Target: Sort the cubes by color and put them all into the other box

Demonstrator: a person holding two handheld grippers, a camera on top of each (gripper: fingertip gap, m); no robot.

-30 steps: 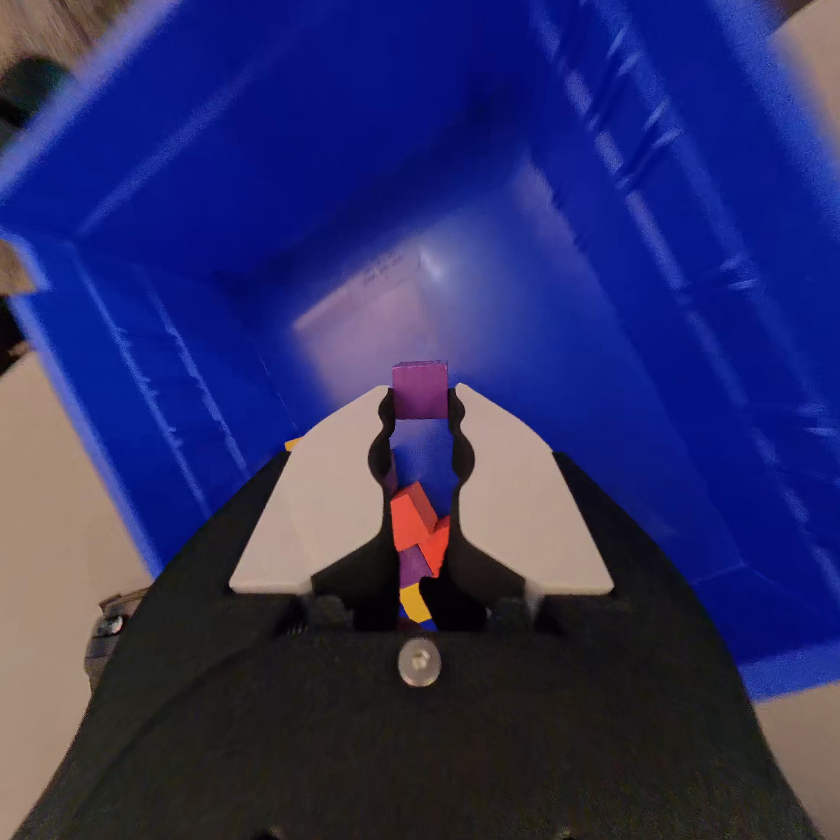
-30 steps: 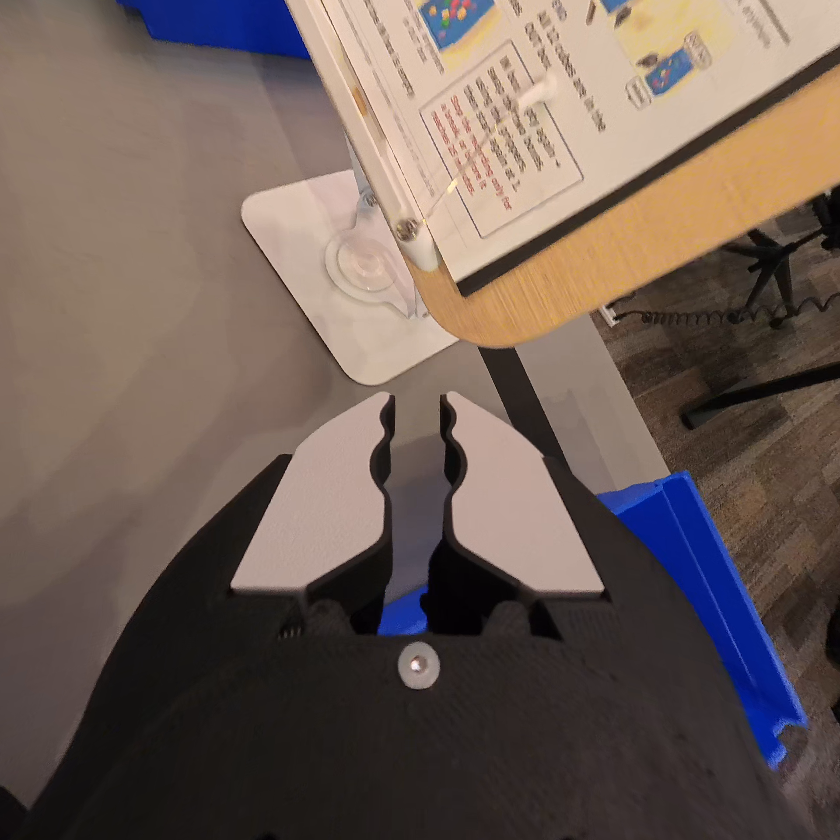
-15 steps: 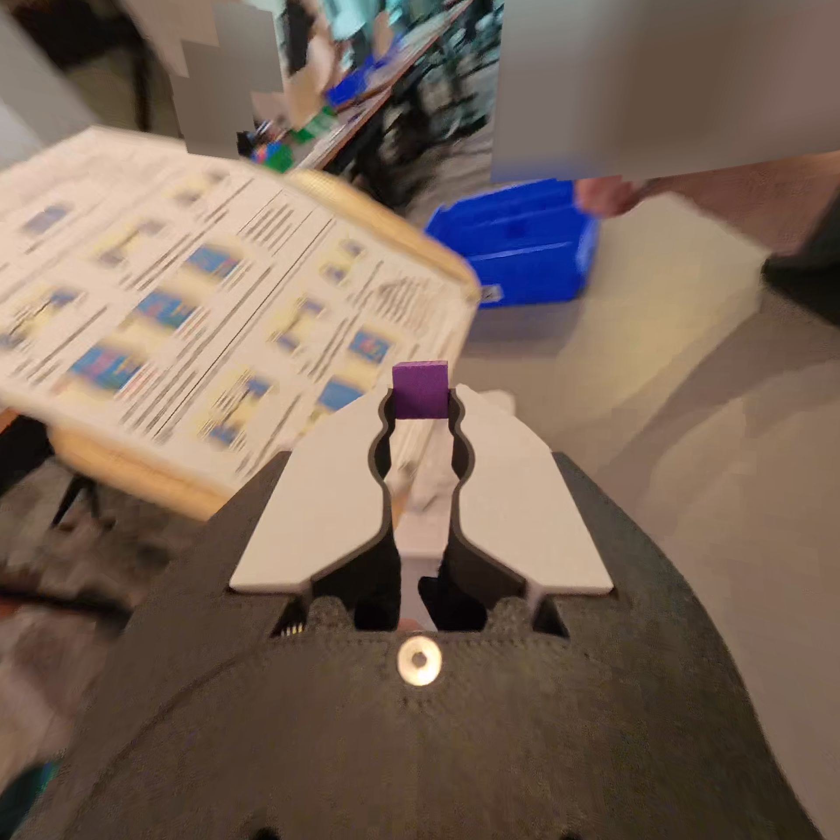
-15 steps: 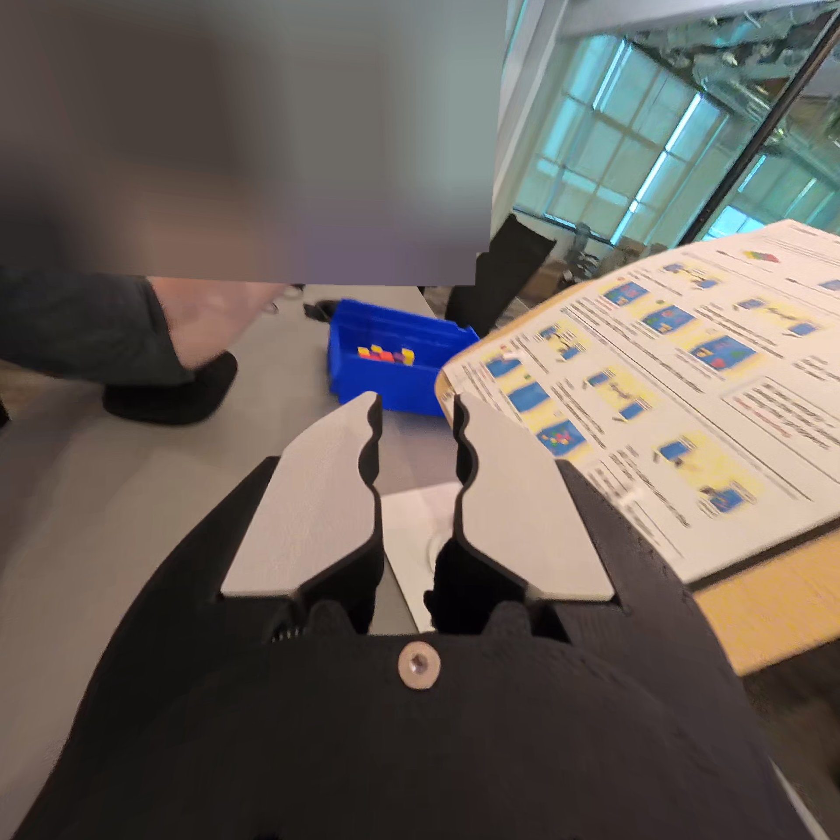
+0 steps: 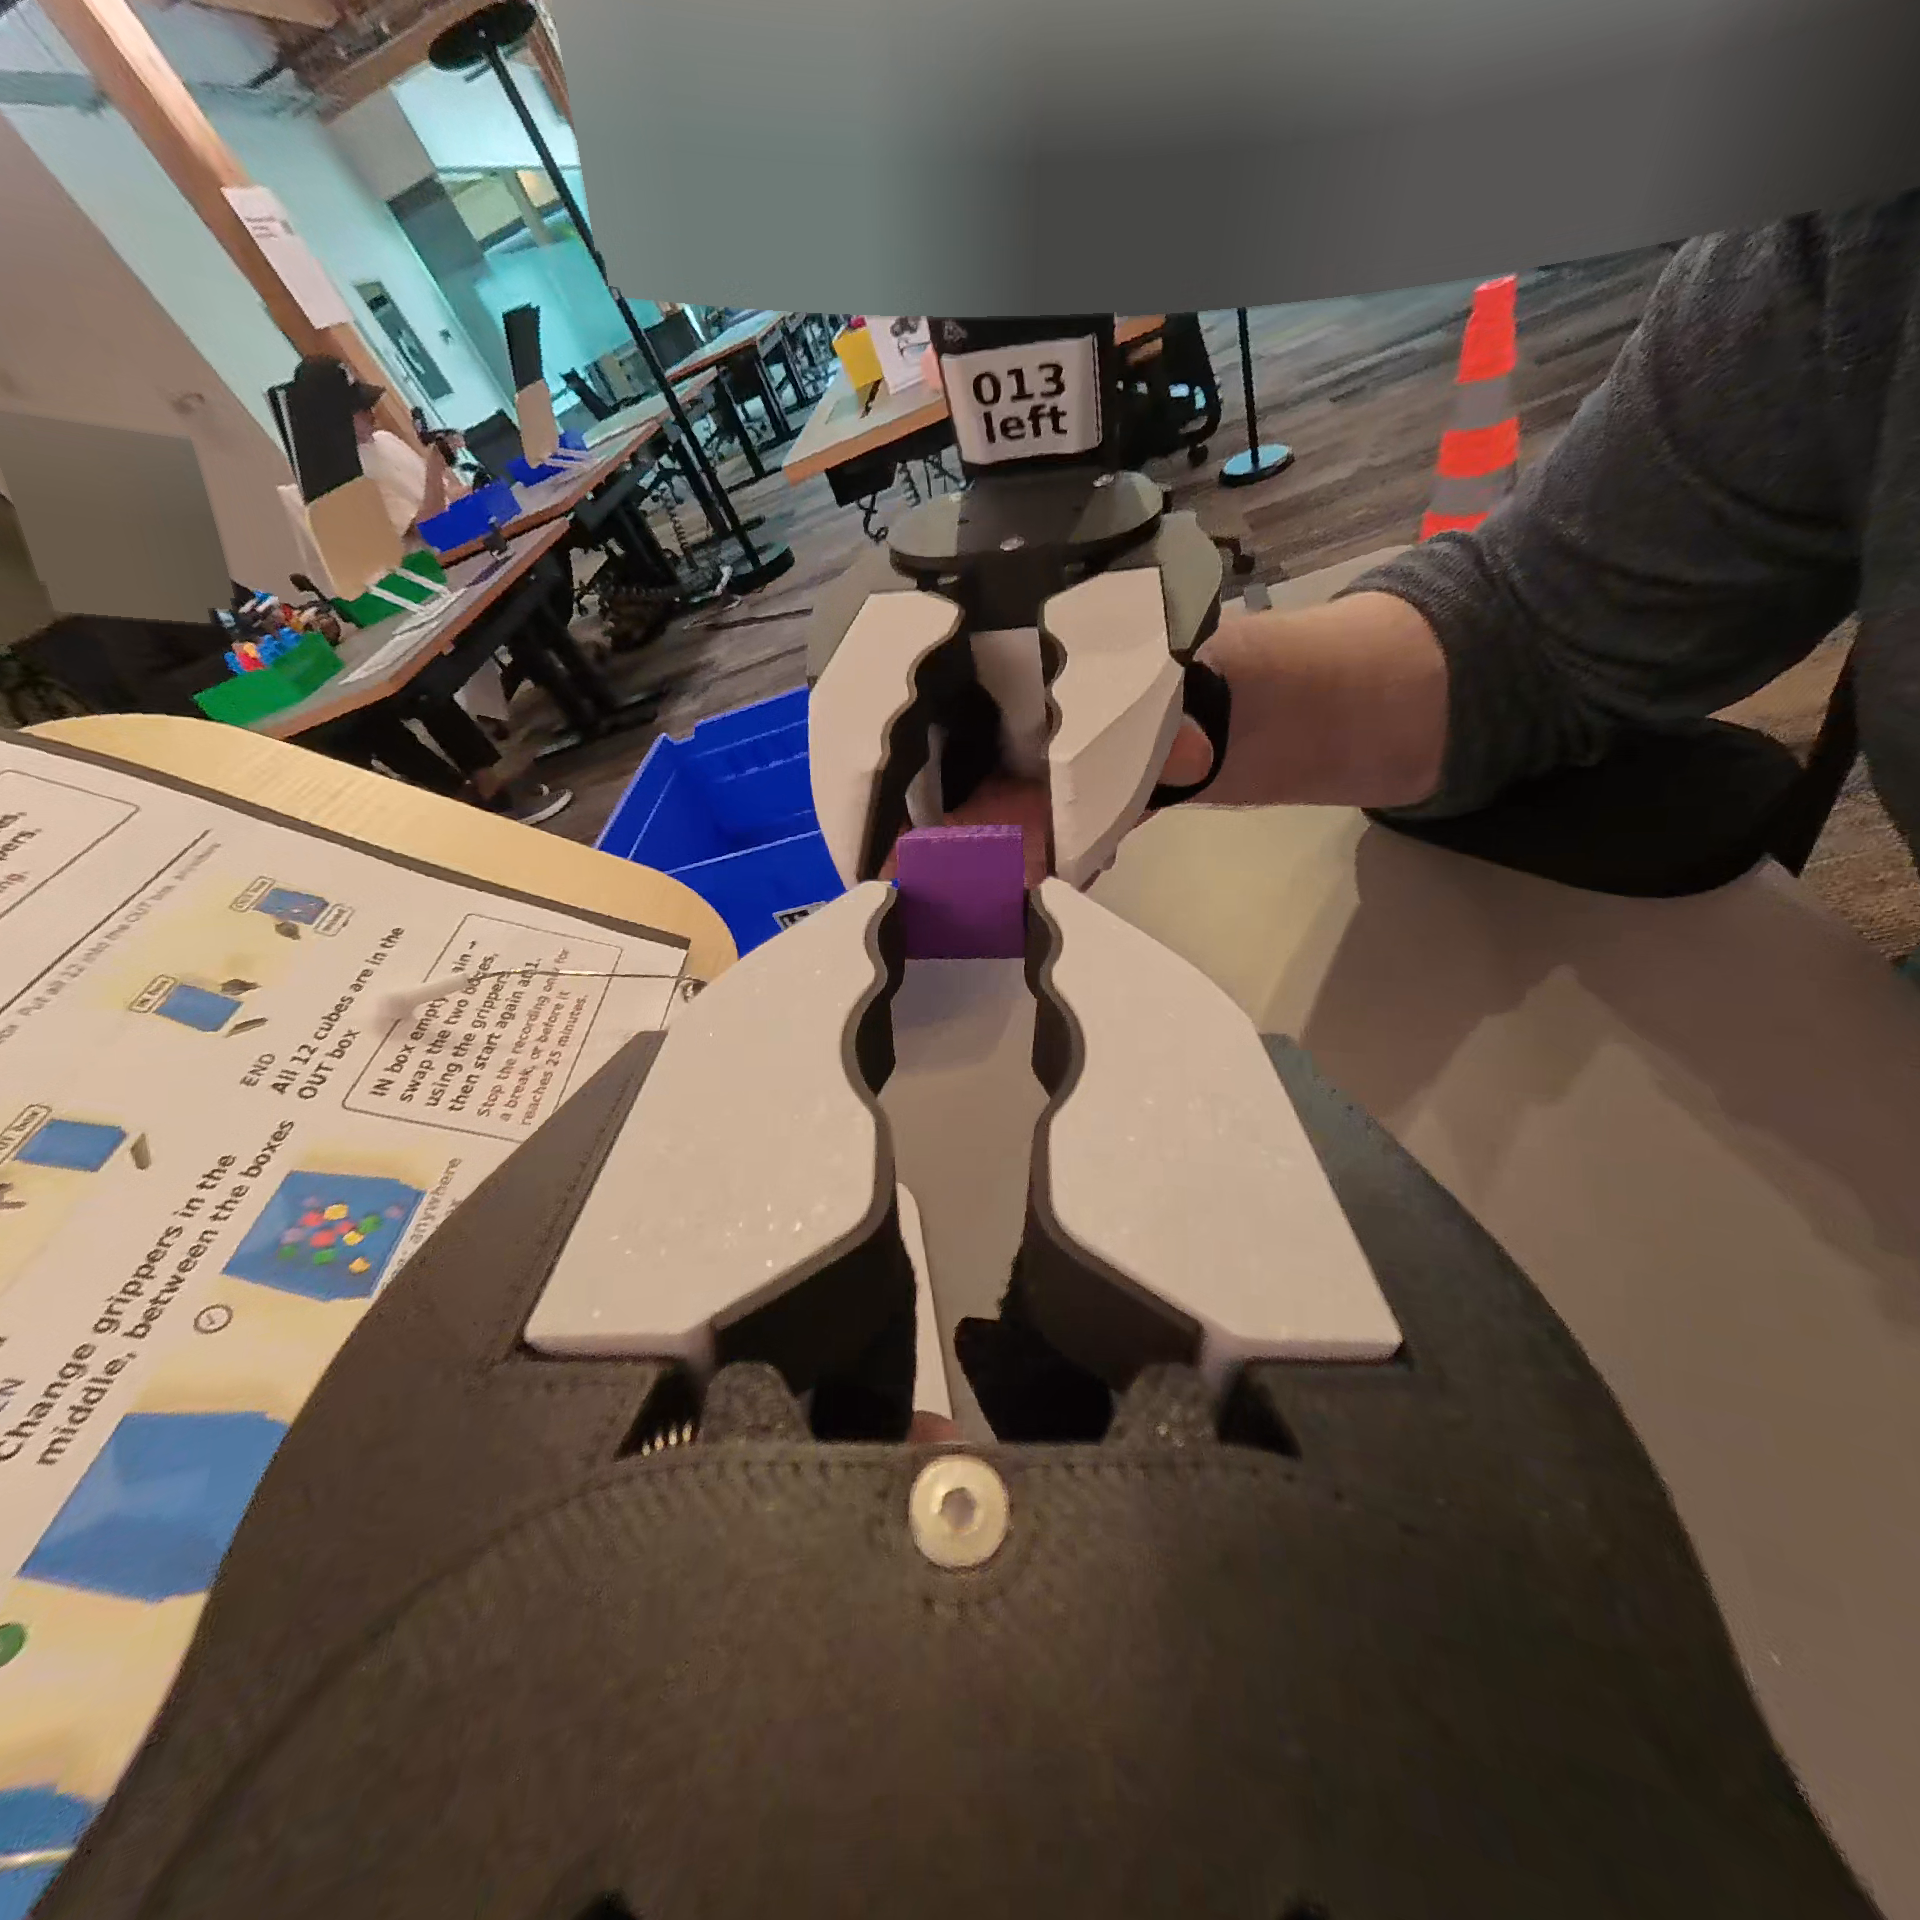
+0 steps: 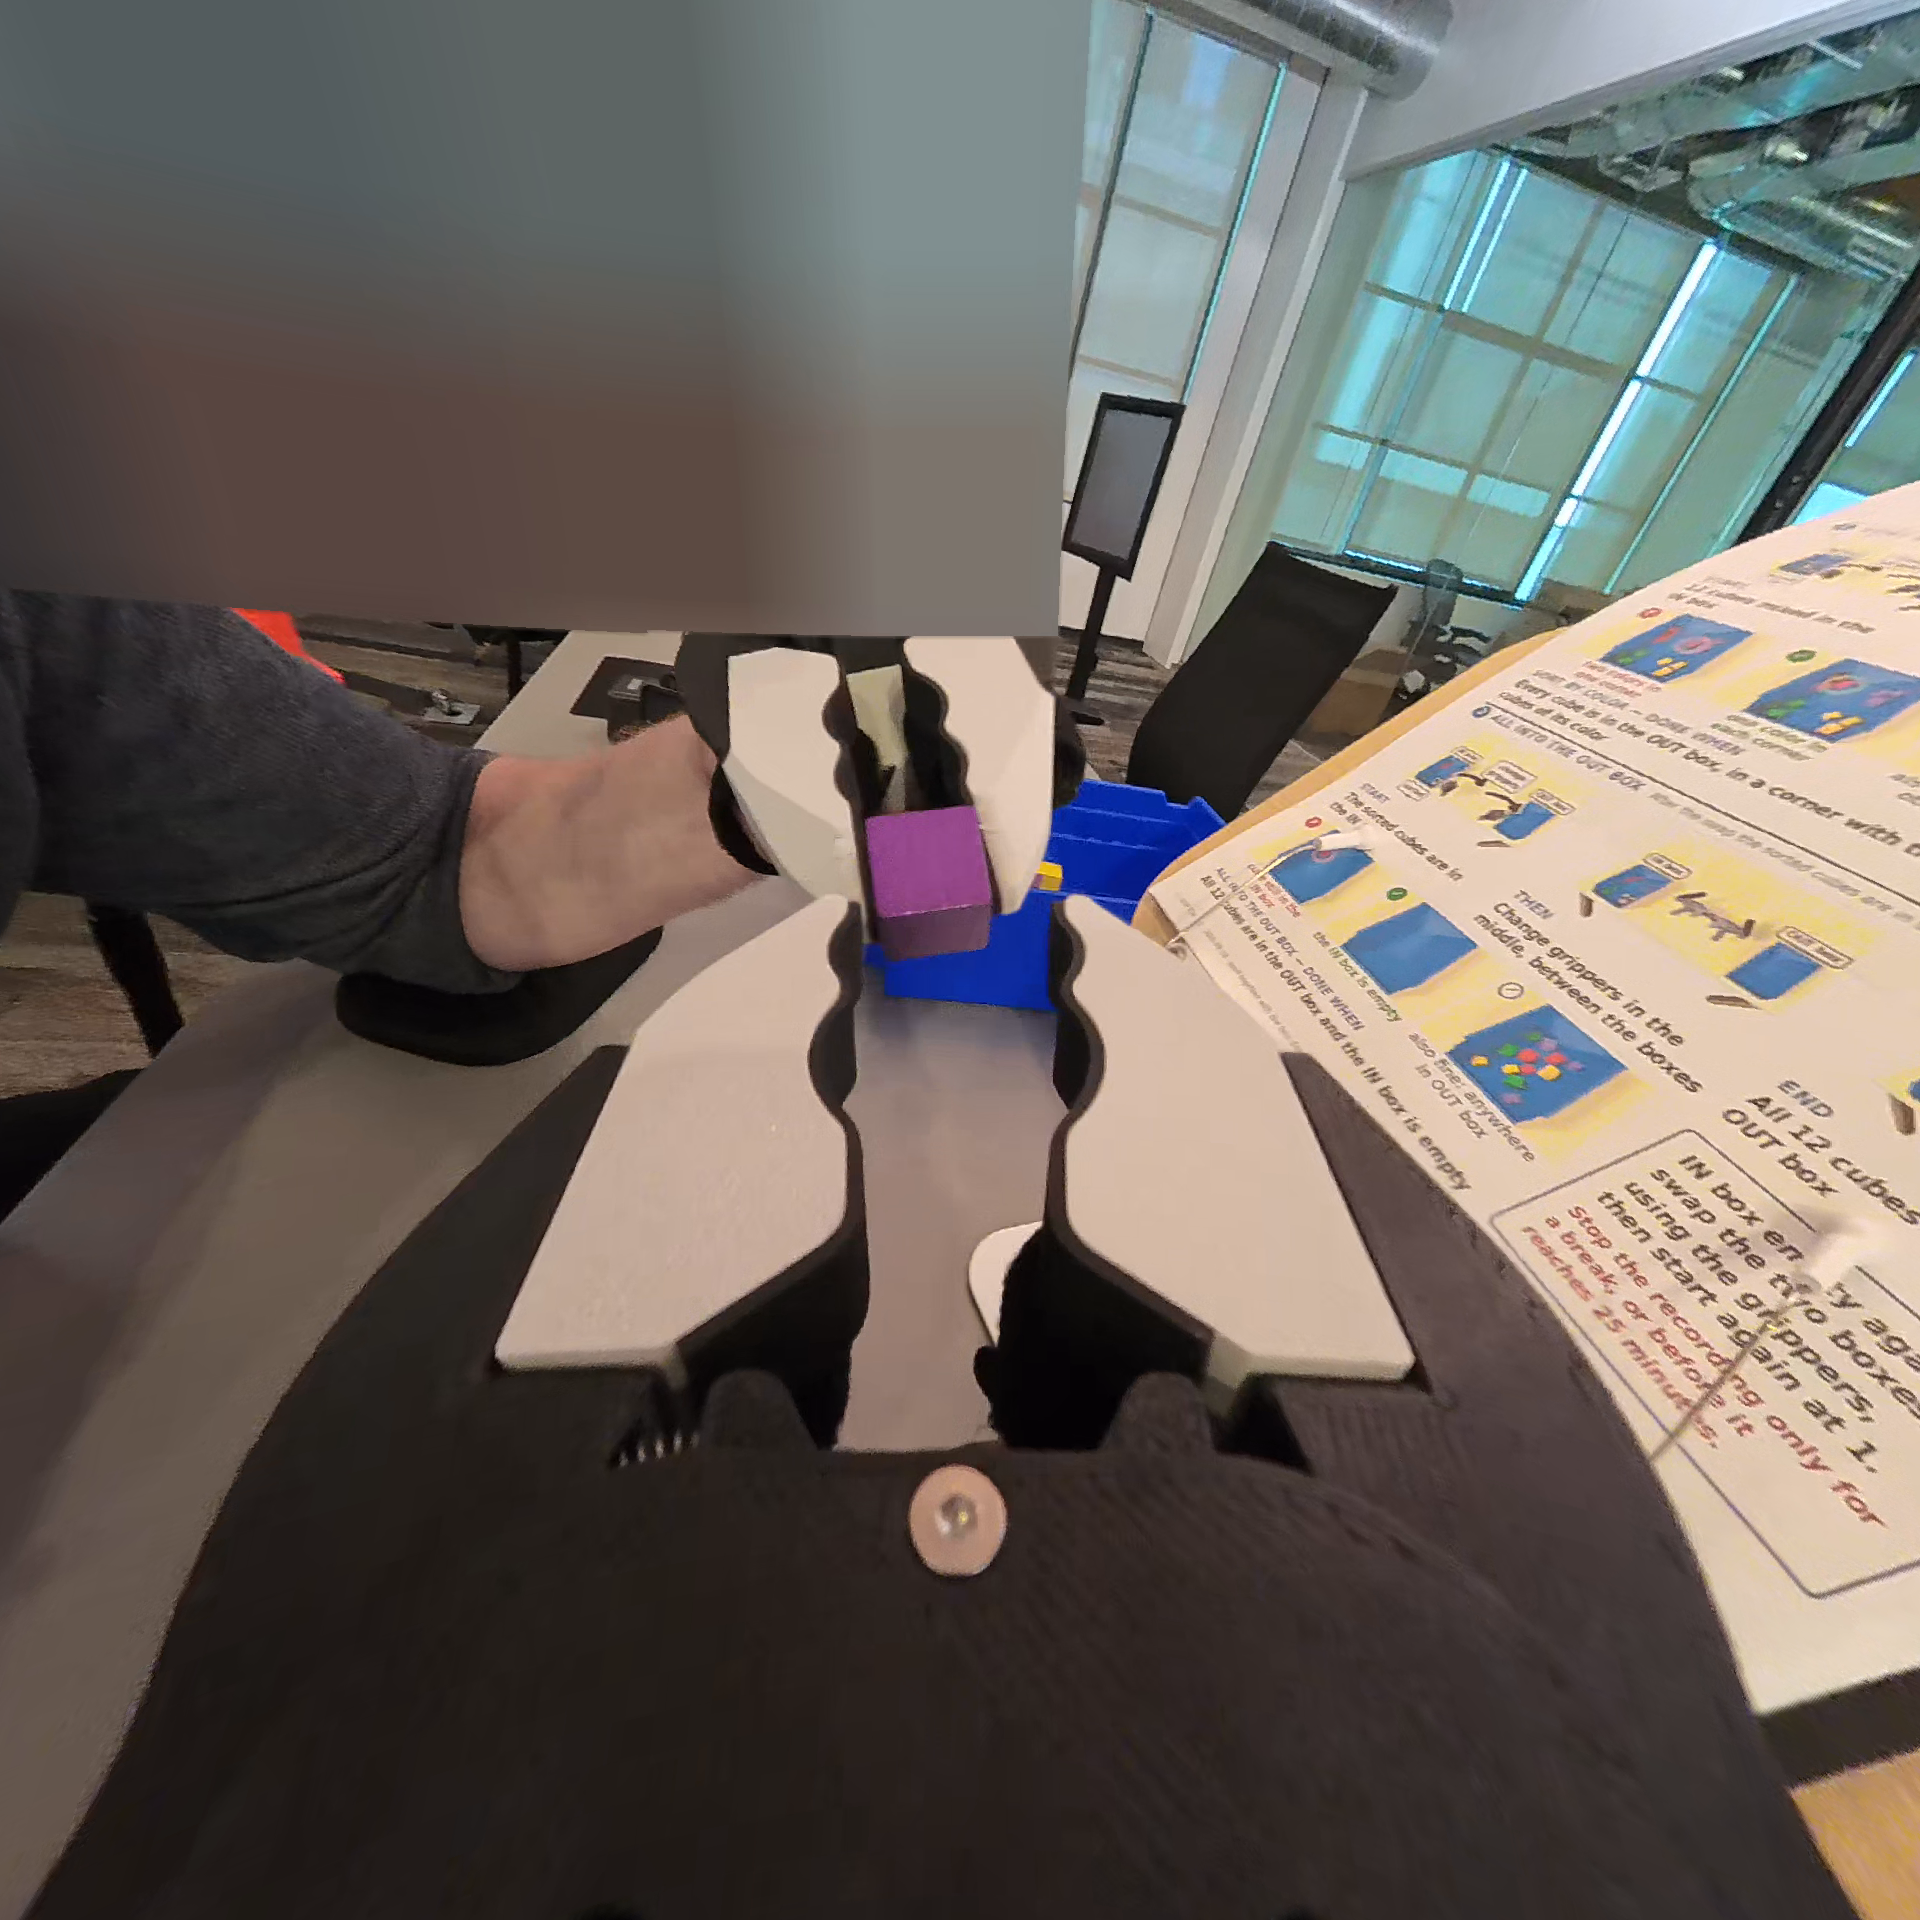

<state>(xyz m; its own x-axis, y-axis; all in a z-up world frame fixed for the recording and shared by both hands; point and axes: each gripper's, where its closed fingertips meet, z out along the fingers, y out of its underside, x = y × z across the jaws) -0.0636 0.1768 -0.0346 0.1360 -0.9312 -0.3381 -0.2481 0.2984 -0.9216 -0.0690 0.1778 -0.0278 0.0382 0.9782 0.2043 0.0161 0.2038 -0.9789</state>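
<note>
Left tongs (image 5: 961, 914) clamp a small purple wooden cube (image 5: 958, 891) at their tips, held in mid-air over the grey table (image 5: 1558, 1091). Facing them just beyond the cube, right tongs (image 6: 954, 920) gape empty, apparently awaiting a handover.

The two grippers face each other tip to tip above the table (image 5: 1558, 1091). The cube (image 5: 958, 894) sits clamped between the left gripper (image 5: 958, 914) fingertips, with the right gripper (image 6: 954, 925) fingertips spread just beside it. A box (image 6: 1122, 831) lies beyond. The instruction board (image 6: 1621, 1039) stands to one side.
</note>
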